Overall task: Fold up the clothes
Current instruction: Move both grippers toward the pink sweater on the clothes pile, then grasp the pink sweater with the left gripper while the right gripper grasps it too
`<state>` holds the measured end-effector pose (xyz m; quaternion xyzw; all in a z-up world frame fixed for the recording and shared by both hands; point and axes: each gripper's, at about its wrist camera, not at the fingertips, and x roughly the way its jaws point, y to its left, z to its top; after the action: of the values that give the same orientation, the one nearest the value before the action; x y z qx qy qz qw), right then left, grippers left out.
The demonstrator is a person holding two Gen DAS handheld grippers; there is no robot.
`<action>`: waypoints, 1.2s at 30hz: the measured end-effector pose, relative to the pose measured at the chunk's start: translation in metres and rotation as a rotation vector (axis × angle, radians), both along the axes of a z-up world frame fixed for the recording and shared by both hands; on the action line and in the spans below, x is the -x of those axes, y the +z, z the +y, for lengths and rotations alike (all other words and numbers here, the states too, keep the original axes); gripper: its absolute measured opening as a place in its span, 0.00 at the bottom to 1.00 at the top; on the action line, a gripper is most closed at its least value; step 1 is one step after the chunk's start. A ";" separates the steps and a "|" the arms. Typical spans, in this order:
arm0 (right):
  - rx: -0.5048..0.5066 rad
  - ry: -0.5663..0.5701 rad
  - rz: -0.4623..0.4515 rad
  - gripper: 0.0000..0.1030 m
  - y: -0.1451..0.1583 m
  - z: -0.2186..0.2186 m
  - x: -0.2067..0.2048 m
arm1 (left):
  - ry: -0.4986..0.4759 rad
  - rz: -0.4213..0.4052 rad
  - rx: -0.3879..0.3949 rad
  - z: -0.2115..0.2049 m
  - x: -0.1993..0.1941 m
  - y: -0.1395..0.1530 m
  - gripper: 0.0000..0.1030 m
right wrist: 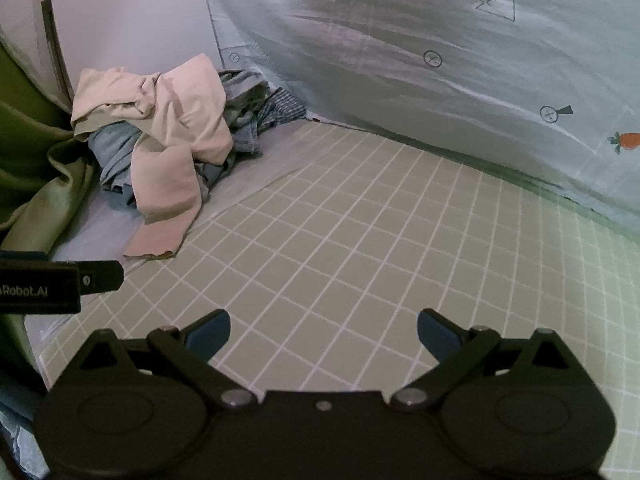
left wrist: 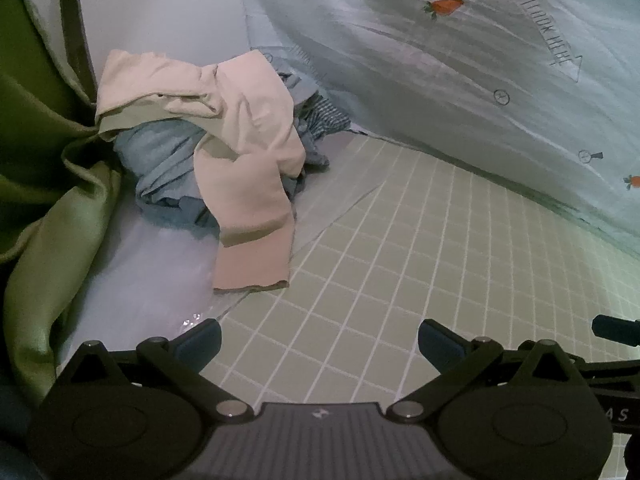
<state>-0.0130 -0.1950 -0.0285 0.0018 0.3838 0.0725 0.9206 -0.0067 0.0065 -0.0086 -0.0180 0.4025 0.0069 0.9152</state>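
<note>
A green curtain (left wrist: 52,184) hangs far to the left of the left gripper (left wrist: 319,340). The clothes pile (left wrist: 208,148) sits ahead and to the left of both grippers, with a pink top (left wrist: 248,168) draped over blue things. Both grippers are wide open and hold nothing. The right gripper (right wrist: 323,330) is over the green grid sheet (right wrist: 360,240). A blue blanket (right wrist: 440,60) lies ahead on the right.

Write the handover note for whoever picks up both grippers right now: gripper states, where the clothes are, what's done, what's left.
Left gripper: open, empty, over the grid sheet.
Right gripper: open, empty, over the same sheet.
Clothes: one unsorted heap at the far left, a pink garment draped over blue garments.
Done: no folded item in view.
Left: probably pull the pink garment out first, spread and fold it, then the rest.
</note>
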 end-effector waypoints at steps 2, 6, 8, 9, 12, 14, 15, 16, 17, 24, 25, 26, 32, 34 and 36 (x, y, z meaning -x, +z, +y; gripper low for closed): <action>-0.002 0.001 0.006 0.98 -0.001 0.000 0.000 | 0.003 0.009 0.001 0.001 0.000 -0.002 1.00; -0.003 0.006 0.028 0.98 -0.006 0.002 -0.003 | 0.012 0.030 0.001 0.003 -0.001 -0.007 1.00; -0.001 0.011 0.039 0.98 -0.009 0.003 -0.004 | 0.022 0.048 0.004 0.005 -0.002 -0.011 1.00; 0.001 0.015 0.046 0.98 -0.011 0.004 -0.006 | 0.027 0.057 0.005 0.006 -0.002 -0.013 1.00; 0.010 0.026 0.064 0.98 -0.017 0.008 -0.014 | 0.048 0.093 0.009 0.012 -0.006 -0.021 1.00; 0.013 0.033 0.076 0.98 -0.019 0.010 -0.021 | 0.061 0.113 0.013 0.016 -0.011 -0.025 1.00; 0.014 0.037 0.082 0.98 -0.021 0.012 -0.026 | 0.065 0.119 0.017 0.017 -0.013 -0.026 1.00; 0.014 0.040 0.087 0.98 -0.022 0.014 -0.032 | 0.069 0.124 0.022 0.019 -0.016 -0.027 1.00; 0.013 0.044 0.091 0.98 -0.023 0.016 -0.038 | 0.073 0.130 0.027 0.021 -0.019 -0.029 1.00; -0.017 0.085 0.089 0.95 -0.028 0.041 -0.100 | 0.096 0.124 0.037 0.046 -0.056 -0.034 1.00; -0.021 0.090 0.088 0.95 -0.029 0.046 -0.109 | 0.105 0.117 0.036 0.051 -0.064 -0.034 1.00; -0.026 0.095 0.085 0.94 -0.030 0.051 -0.120 | 0.119 0.112 0.036 0.055 -0.071 -0.034 1.00; -0.067 0.104 0.060 0.84 -0.029 0.077 -0.191 | 0.236 0.080 0.096 0.096 -0.127 -0.040 0.93; -0.085 0.115 0.054 0.82 -0.028 0.086 -0.214 | 0.264 0.075 0.124 0.107 -0.148 -0.045 0.87; -0.105 0.134 0.046 0.79 -0.029 0.096 -0.236 | 0.291 0.072 0.153 0.117 -0.167 -0.051 0.80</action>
<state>0.2227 -0.0993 -0.0577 0.0262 0.3997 0.1542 0.9032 0.1603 0.1233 -0.0594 -0.1456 0.4276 0.1095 0.8854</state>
